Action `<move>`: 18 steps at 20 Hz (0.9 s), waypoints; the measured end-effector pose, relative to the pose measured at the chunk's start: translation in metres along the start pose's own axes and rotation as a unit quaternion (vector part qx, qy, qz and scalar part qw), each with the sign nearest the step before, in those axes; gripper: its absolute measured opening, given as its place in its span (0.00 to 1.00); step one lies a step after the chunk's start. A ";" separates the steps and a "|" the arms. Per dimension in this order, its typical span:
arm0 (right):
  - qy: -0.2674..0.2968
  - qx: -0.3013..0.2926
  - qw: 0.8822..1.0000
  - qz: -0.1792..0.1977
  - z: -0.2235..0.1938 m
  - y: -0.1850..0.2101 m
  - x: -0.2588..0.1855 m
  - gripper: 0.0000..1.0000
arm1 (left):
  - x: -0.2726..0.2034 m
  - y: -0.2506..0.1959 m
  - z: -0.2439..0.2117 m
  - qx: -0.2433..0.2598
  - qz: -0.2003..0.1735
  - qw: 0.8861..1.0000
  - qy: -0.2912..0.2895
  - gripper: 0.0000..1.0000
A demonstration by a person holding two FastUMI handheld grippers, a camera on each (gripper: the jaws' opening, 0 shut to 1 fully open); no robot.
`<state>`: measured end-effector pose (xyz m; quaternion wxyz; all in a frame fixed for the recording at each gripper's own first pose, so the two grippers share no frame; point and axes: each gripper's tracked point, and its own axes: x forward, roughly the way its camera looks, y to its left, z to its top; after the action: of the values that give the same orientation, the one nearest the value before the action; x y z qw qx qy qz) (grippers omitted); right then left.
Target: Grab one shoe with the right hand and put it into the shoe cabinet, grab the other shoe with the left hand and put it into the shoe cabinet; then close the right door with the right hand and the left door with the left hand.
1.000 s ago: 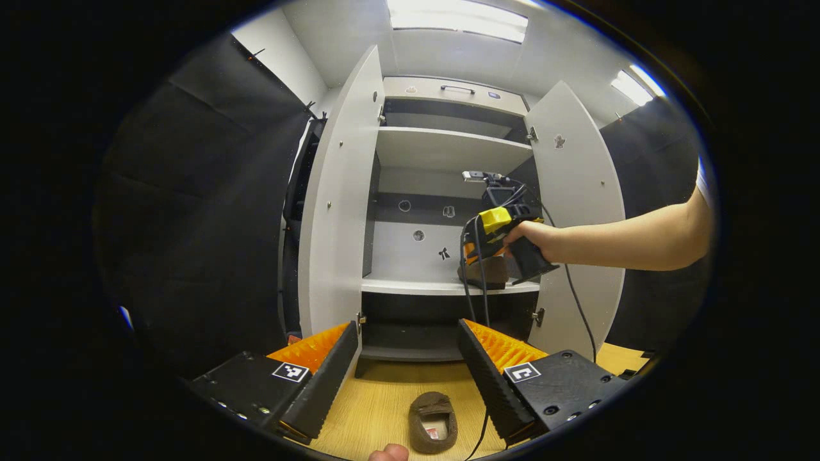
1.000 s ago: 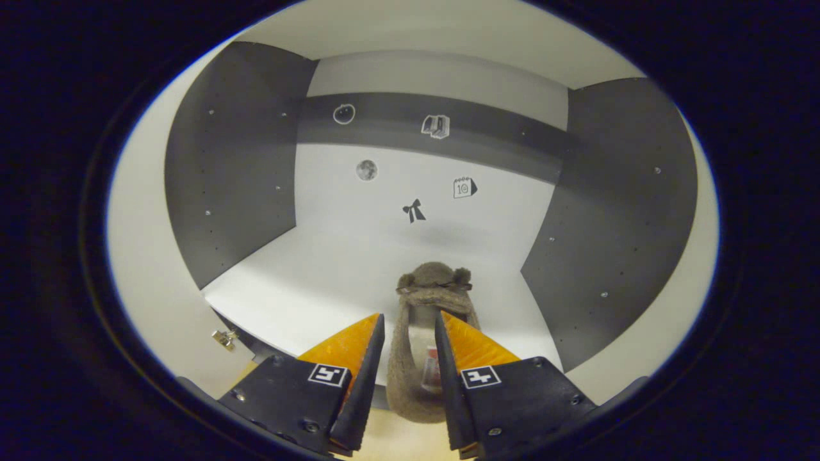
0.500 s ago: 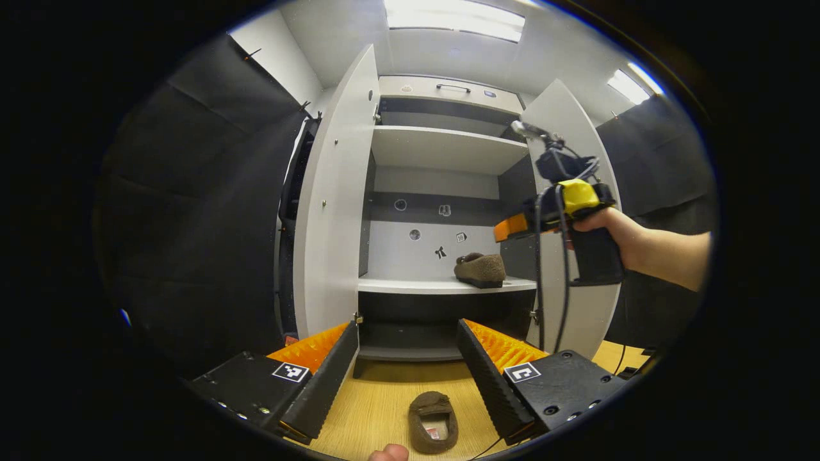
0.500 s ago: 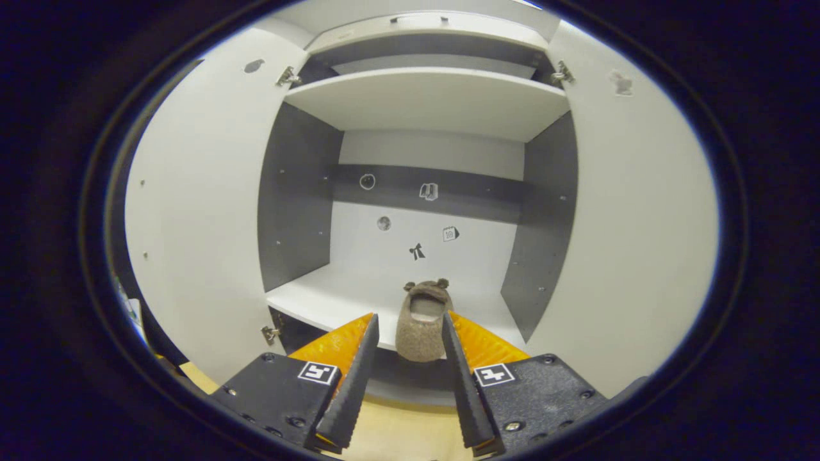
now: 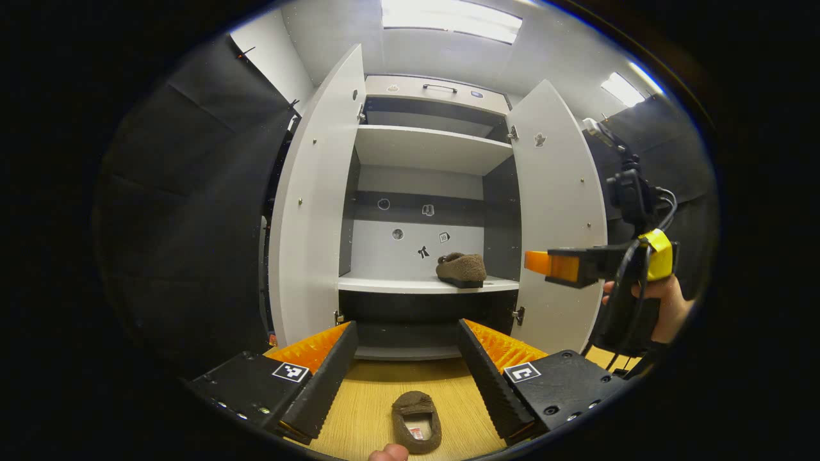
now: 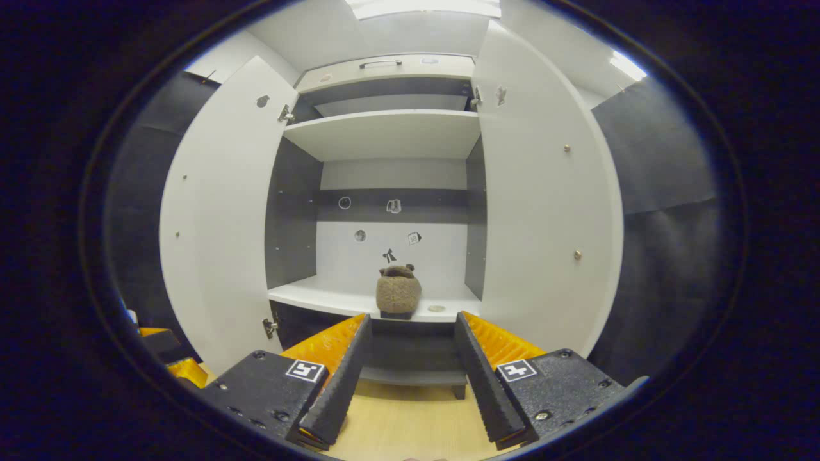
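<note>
The shoe cabinet stands with its 2 doors swung wide. 1 brown shoe sits at the right end of the shelf, near its front edge; the other shoe lies on the wooden floor. The left gripper and the right gripper both have fingers spread apart, holding nothing.

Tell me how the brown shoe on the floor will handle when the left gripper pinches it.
The shoe on the floor looks fuzzy and soft-walled, so it will probably squash between the left gripper fingers rather than resist. It seems light. Its fuzzy surface likely grips well, and its low, flat shape makes rolling unlikely, though the unheld end may sag.
</note>
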<state>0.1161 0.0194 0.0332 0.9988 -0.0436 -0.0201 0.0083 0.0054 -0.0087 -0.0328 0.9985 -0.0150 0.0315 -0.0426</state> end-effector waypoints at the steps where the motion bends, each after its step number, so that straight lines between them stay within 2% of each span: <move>1: -0.004 -0.004 1.000 -0.008 -0.009 -0.004 -0.008 0.86 | -0.001 -0.001 -0.002 0.002 -0.001 1.000 0.003 0.95; 5: 0.013 -0.018 0.999 -0.026 -0.057 -0.011 -0.049 0.91 | -0.002 -0.005 -0.011 0.004 -0.004 1.000 0.017 0.95; 10: 0.054 -0.008 0.998 -0.033 -0.102 -0.013 -0.085 0.92 | -0.003 -0.010 -0.028 -0.006 -0.014 0.999 0.042 0.95; 14: 0.063 -0.010 0.997 -0.044 -0.108 -0.014 -0.093 0.92 | -0.002 -0.011 -0.042 -0.027 -0.019 0.997 0.064 0.95; 16: 0.056 -0.004 0.997 -0.044 -0.100 -0.014 -0.092 0.92 | 0.006 -0.009 -0.062 -0.045 -0.022 0.994 0.097 0.95; 17: 0.052 -0.002 0.998 -0.044 -0.097 -0.014 -0.092 0.92 | 0.013 -0.008 -0.074 -0.058 -0.025 0.991 0.117 0.99; 18: 0.051 -0.002 0.998 -0.043 -0.096 -0.014 -0.093 0.92 | 0.021 -0.007 -0.090 -0.070 -0.031 0.987 0.141 0.95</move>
<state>0.0275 -0.0045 -0.0652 0.9979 -0.0447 0.0293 -0.0368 0.0197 -0.0194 -0.1233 0.9786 -0.0800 0.1747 -0.0732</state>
